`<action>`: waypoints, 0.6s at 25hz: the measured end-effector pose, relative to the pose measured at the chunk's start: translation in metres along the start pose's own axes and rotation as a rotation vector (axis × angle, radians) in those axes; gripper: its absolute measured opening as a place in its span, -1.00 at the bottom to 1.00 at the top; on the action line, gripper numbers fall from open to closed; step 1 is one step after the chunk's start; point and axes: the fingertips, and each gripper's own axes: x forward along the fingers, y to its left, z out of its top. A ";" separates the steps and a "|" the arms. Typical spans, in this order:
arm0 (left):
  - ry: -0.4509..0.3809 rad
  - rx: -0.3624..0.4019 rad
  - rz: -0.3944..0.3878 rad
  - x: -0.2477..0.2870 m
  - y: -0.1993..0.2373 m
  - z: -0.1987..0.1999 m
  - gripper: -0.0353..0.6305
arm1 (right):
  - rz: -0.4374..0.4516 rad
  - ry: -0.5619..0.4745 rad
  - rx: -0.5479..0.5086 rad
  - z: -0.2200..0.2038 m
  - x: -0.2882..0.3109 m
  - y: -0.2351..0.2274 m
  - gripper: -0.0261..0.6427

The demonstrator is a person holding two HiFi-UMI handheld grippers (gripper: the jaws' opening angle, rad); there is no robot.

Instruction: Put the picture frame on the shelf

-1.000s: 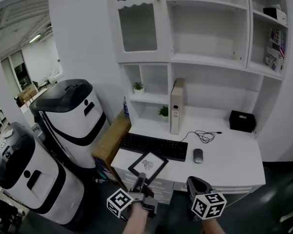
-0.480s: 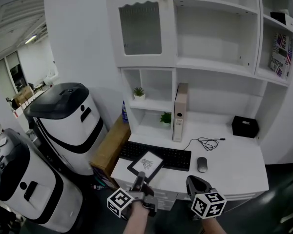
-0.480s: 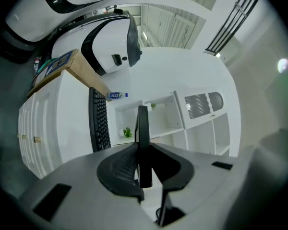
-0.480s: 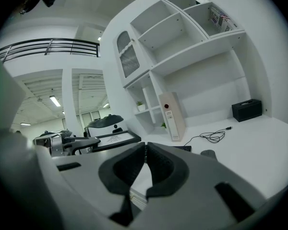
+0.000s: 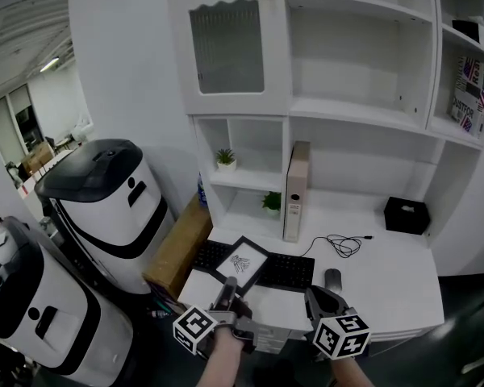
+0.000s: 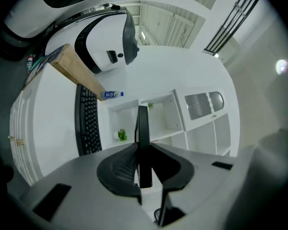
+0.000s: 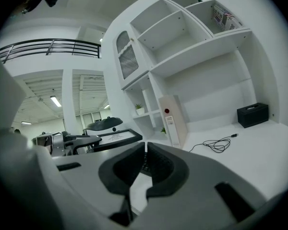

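Observation:
The black picture frame with a white sheet and a small drawing hangs tilted over the keyboard's left end. My left gripper is shut on its near edge. The left gripper view shows the frame edge-on, pinched between the two dark pads. My right gripper hovers at the desk's front edge, shut with nothing in it. From the right gripper view, the frame sits to the left, held by the left gripper. The white shelf unit rises behind the desk, its wide middle bays bare.
A keyboard, mouse, coiled cable, upright binder and black box are on the desk. Small plants stand in the left cubbies. Two white-and-black machines and a cardboard box stand left of the desk.
The frame has come up off the desk's front and moved forward over the keyboard in my left gripper. The right gripper keeps its place.

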 end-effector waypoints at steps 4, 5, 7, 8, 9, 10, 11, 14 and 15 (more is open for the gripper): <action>-0.009 0.009 -0.009 0.021 -0.006 0.005 -0.69 | 0.014 -0.006 -0.003 0.012 0.018 -0.009 -0.92; -0.012 0.009 -0.013 0.026 -0.008 0.006 -0.69 | 0.017 -0.008 -0.002 0.015 0.023 -0.011 -0.92; -0.018 0.006 -0.020 0.036 -0.011 0.009 -0.69 | 0.021 -0.009 -0.001 0.019 0.031 -0.015 -0.92; -0.021 0.004 -0.025 0.041 -0.013 0.010 -0.69 | 0.023 -0.009 -0.001 0.021 0.034 -0.018 -0.92; -0.025 0.002 -0.030 0.045 -0.015 0.012 -0.69 | 0.024 -0.009 -0.001 0.023 0.038 -0.020 -0.92; -0.028 0.000 -0.035 0.049 -0.017 0.013 -0.69 | 0.026 -0.009 0.000 0.025 0.042 -0.022 -0.92; -0.032 -0.002 -0.041 0.054 -0.020 0.015 -0.69 | 0.027 -0.010 0.001 0.027 0.045 -0.024 -0.92; -0.045 -0.001 -0.059 0.066 -0.028 0.021 -0.69 | 0.033 -0.012 0.001 0.033 0.054 -0.029 -0.92; -0.049 -0.001 -0.066 0.069 -0.031 0.024 -0.69 | 0.034 -0.013 0.000 0.034 0.056 -0.030 -0.92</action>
